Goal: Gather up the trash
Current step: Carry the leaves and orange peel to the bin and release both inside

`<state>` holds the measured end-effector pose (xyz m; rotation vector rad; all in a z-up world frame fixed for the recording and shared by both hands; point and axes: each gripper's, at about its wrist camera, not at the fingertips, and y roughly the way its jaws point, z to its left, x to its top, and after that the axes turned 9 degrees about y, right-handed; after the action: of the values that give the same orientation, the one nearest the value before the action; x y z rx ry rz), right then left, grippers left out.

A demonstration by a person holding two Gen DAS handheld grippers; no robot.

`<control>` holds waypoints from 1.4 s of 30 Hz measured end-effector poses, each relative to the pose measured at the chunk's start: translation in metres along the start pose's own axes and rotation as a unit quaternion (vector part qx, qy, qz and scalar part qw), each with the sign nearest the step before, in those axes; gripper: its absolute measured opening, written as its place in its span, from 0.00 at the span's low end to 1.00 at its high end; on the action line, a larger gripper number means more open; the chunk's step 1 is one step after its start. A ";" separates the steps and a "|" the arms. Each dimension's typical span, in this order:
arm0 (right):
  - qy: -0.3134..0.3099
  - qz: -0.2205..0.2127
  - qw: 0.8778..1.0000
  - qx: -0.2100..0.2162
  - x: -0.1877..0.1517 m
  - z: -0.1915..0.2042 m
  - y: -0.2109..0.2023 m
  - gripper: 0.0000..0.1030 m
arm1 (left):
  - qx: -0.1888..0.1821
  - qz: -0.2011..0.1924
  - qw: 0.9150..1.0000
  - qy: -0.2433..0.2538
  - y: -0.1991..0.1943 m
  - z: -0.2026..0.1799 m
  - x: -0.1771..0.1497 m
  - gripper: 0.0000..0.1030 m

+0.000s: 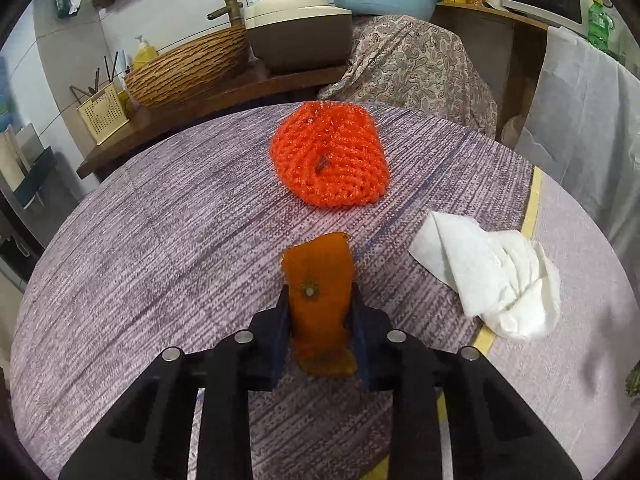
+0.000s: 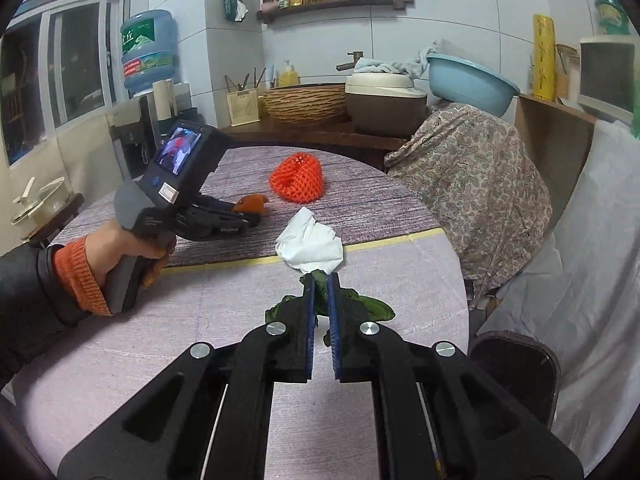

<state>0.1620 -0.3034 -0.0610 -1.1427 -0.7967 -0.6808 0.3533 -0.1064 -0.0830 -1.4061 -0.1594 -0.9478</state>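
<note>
Our left gripper [image 1: 318, 300] clamps the orange peel [image 1: 318, 280] low over the bench [image 1: 160, 240]; our right gripper [image 2: 321, 280] pinches a green leaf [image 2: 372, 306], the tissue [image 2: 310, 246] at twelve o'clock.

On the table [image 1: 120, 280], the net [image 1: 330, 156] lies behind the peel [image 1: 318, 280], the tissue [image 1: 492, 276] to its right.

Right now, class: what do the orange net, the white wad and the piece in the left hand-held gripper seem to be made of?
Net: probably foam plastic mesh, matte, with open diamond cells.
Wad: soft paper tissue, matte, creased and crumpled.
Piece in the left hand-held gripper: likely citrus peel, slightly waxy orange skin with a stem scar.
</note>
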 end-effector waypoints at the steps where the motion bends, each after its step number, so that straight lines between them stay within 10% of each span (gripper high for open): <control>1: 0.001 -0.002 1.000 -0.001 -0.002 0.000 -0.001 0.07 | -0.006 -0.003 1.000 -0.005 -0.003 0.000 -0.003 0.25; 21: 0.068 -0.030 0.997 -0.021 -0.074 -0.025 -0.076 0.07 | -0.114 -0.084 0.990 -0.029 -0.134 -0.070 -0.095 0.24; 42: 0.182 -0.010 0.971 -0.152 -0.138 -0.165 -0.096 0.07 | -0.222 -0.088 0.968 0.075 -0.141 -0.251 -0.052 0.24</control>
<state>0.0410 -0.4787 -0.1605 -1.2364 -0.4001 -1.0207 0.1232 -0.2851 -0.0626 -1.7401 0.0491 -1.2884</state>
